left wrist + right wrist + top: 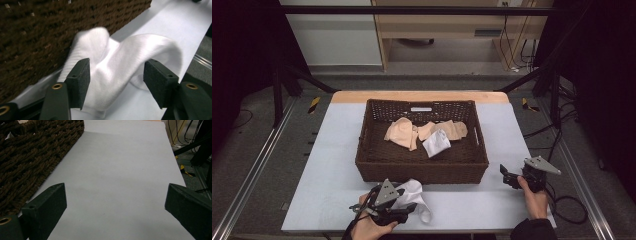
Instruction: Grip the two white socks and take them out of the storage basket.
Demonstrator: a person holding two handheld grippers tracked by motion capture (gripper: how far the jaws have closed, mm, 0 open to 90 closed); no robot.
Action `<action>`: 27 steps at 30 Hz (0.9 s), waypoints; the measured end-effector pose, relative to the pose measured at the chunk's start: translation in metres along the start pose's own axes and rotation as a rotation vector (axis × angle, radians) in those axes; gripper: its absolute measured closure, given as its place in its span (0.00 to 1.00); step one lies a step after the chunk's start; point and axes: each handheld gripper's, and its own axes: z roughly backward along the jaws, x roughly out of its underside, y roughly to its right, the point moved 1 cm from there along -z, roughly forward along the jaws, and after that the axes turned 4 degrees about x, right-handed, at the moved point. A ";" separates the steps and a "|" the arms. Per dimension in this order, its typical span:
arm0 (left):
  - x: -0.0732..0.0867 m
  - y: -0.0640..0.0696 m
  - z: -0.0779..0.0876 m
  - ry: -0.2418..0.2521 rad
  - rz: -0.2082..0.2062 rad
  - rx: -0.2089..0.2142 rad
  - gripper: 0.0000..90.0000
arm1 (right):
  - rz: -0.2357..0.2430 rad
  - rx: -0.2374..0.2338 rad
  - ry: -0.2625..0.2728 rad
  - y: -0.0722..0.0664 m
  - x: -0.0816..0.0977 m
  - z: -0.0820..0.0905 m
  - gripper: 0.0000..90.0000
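1. A white sock (117, 62) lies rumpled on the table (327, 165), just in front of the near wall of the brown wicker basket (422, 167), at the person's left.
2. The left gripper (116, 82) sits low over that sock with its jaws spread wide. The sock runs between the two black pads; the left pad (80, 80) seems to brush the fabric, while the right one stands clear of it, so nothing is pinched.
3. From the high view the left gripper (407, 207) lies across the sock's near end, the person's hand (369, 227) around its body.
4. The right gripper (115, 207) is also wide open, with bare table between its jaws and the basket's corner off to one side.
5. In the high view the right gripper (507, 175) rests near the basket's right front corner, well apart from the sock.
6. Inside the basket lie several peach-coloured socks (402, 132) and one white sock (436, 143), bunched together near the middle.
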 end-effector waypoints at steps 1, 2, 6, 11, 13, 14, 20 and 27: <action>-0.001 0.001 0.002 0.008 -0.001 0.003 0.40 | 0.000 -0.001 -0.001 0.000 0.000 0.000 0.05; -0.003 0.001 0.004 0.014 -0.001 0.007 0.40 | 0.000 -0.001 -0.002 0.000 0.000 0.000 0.05; -0.009 0.003 0.012 0.050 0.000 0.010 0.39 | 0.000 -0.001 -0.002 0.000 0.000 0.000 0.05; -0.018 0.002 0.020 0.083 0.017 0.000 0.41 | -0.002 -0.002 -0.001 0.000 0.000 0.000 0.05; -0.023 0.001 0.025 0.100 0.013 -0.008 0.41 | -0.001 -0.003 -0.005 0.000 0.000 0.000 0.05; -0.026 0.001 0.027 0.108 0.007 -0.014 0.42 | -0.002 -0.005 -0.007 0.000 0.000 0.000 0.05; -0.056 0.000 0.042 0.195 -0.016 -0.033 0.44 | -0.005 -0.004 -0.009 0.000 0.000 0.000 0.05; -0.096 -0.004 0.038 0.256 -0.032 -0.071 0.44 | -0.005 -0.006 -0.009 0.000 0.000 0.000 0.05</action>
